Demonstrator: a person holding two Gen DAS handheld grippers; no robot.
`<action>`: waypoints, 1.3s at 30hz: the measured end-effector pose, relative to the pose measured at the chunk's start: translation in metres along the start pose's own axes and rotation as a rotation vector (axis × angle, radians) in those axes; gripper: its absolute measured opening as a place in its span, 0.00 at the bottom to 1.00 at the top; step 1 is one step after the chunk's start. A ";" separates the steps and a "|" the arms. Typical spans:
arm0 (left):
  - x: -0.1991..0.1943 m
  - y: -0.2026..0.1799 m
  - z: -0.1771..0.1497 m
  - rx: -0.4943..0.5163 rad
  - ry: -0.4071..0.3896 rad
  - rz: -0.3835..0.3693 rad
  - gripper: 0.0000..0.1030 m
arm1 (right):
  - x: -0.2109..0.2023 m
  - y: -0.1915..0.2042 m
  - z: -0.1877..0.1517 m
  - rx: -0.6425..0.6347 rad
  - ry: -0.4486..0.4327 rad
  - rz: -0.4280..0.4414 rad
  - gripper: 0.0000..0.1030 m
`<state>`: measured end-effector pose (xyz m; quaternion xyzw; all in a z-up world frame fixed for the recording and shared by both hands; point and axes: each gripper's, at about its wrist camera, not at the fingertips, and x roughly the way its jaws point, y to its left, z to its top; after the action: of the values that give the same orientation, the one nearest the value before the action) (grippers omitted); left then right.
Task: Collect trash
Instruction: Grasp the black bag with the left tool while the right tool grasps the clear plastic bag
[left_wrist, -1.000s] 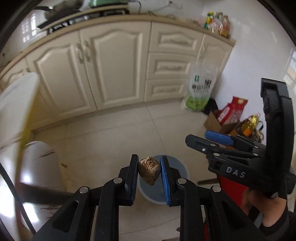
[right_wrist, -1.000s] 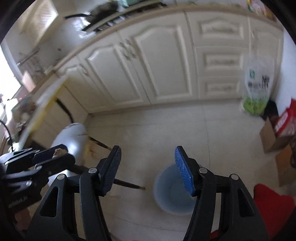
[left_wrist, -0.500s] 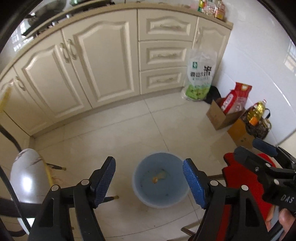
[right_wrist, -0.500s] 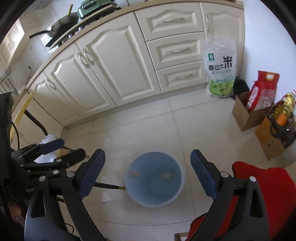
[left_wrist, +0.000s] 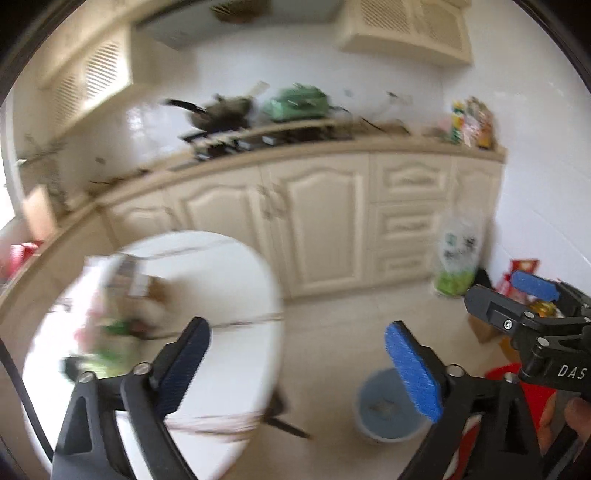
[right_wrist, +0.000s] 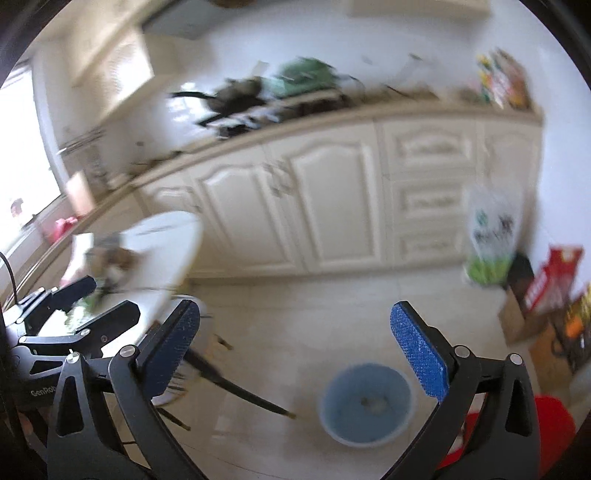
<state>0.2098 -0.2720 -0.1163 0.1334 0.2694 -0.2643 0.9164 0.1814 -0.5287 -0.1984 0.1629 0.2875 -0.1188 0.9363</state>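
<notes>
Both claws gape wide and empty, left claw (left_wrist: 295, 354) aimed toward blurred trash (left_wrist: 110, 325) on the round table (left_wrist: 236, 266), likely for the next pick, right claw (right_wrist: 295, 347) over the floor bin (right_wrist: 365, 402) holding scraps.

The left wrist view looks forward and slightly down between its own hand-held gripper (left_wrist: 299, 363) fingers, with the round white desk (left_wrist: 236, 266) close at lower left and the cream cabinets (left_wrist: 325, 221) across the middle. The right wrist view faces much the same way from a spot further right, its desk (right_wrist: 173, 236) smaller at left. Both share the cabinets (right_wrist: 325, 199), the floor and the blue bin (left_wrist: 384, 410) (right_wrist: 365, 402) at lower right of centre.
</notes>
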 end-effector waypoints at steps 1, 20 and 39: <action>-0.015 0.015 -0.005 -0.017 -0.018 0.018 0.94 | 0.000 0.019 0.005 -0.022 -0.005 0.019 1.00; -0.044 0.201 -0.081 -0.208 0.114 0.341 0.97 | 0.080 0.291 0.029 -0.350 0.049 0.193 1.00; 0.079 0.231 -0.067 -0.300 0.286 0.218 0.29 | 0.174 0.336 0.003 -0.341 0.189 0.244 0.98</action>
<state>0.3666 -0.0886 -0.1922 0.0600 0.4166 -0.0994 0.9016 0.4294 -0.2441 -0.2165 0.0464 0.3680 0.0615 0.9266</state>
